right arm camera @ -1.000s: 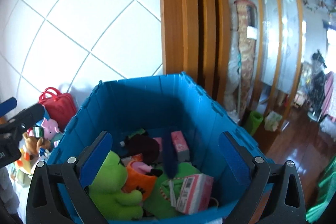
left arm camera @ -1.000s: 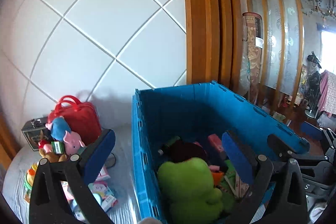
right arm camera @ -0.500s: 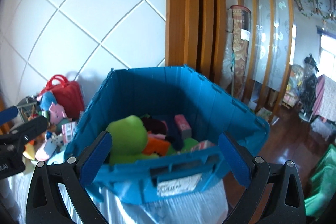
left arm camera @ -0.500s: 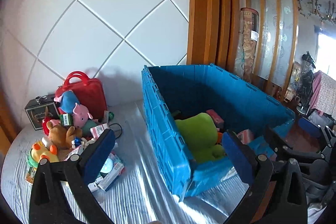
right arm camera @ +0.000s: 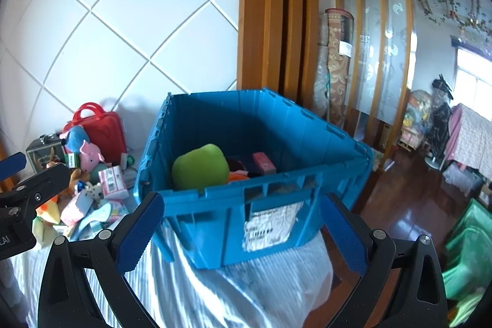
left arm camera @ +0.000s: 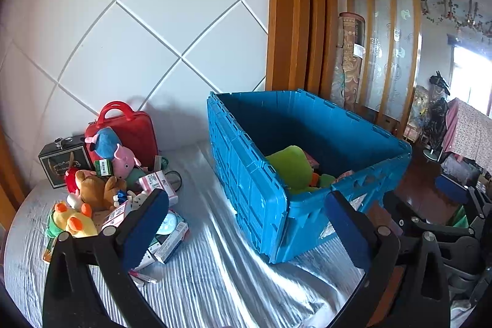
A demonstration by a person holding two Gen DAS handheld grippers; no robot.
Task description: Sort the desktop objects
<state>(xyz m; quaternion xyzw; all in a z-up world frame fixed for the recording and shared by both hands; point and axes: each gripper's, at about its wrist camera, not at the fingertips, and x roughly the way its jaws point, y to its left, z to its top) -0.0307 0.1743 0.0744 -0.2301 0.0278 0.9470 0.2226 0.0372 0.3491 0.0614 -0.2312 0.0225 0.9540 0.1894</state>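
A blue plastic crate [left arm camera: 246, 174] [right arm camera: 276, 189] stands on the striped cloth at the table's right end. Inside it lie a green plush toy [left arm camera: 289, 165] [right arm camera: 200, 168], a pink box [right arm camera: 263, 163] and other toys. A pile of plush toys and small boxes [left arm camera: 117, 186] [right arm camera: 89, 183] lies to the left of the crate. My left gripper [left arm camera: 246, 232] is open and empty, low in front of the crate's near corner. My right gripper [right arm camera: 243, 232] is open and empty, in front of the crate's labelled end.
A red case [left arm camera: 129, 131] and a black box [left arm camera: 63, 160] stand at the back left against the white tiled wall. The table ends just right of the crate, with a wooden floor [right arm camera: 409, 205] and a green bin [right arm camera: 467, 254] below. The left gripper shows at the left edge [right arm camera: 27, 189].
Both grippers have pulled back and up from over the crate. The crate now sits farther away, and the toy pile and the cloth in front have come into view.
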